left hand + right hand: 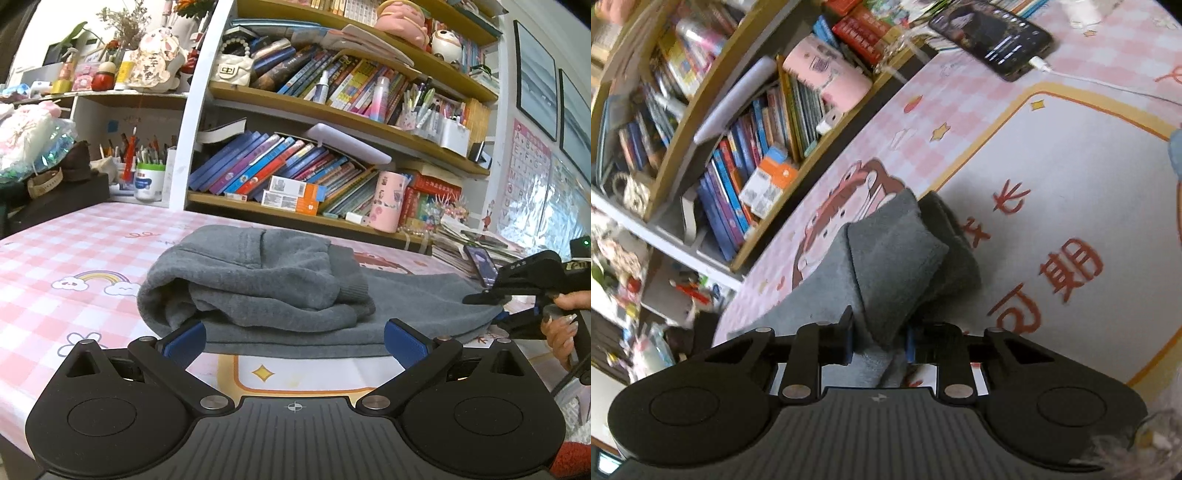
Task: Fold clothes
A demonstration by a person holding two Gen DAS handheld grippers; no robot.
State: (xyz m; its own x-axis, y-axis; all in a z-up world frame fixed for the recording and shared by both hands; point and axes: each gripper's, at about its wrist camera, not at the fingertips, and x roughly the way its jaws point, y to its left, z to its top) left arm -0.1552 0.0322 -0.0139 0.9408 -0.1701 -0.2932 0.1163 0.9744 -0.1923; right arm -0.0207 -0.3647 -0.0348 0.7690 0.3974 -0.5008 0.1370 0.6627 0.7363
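Observation:
A grey fleece garment lies on the pink checked table cover, partly folded, with a rumpled upper part lying on a flat lower layer. My left gripper is open and empty, its blue pads just in front of the garment's near edge. My right gripper is shut on a folded end of the grey garment. The right gripper also shows in the left wrist view, at the garment's right end, held by a hand.
A bookshelf packed with books stands behind the table. A phone on a white charging cable lies at the far right of the table. Pen cups and a jar stand at the back left, with bags at the far left.

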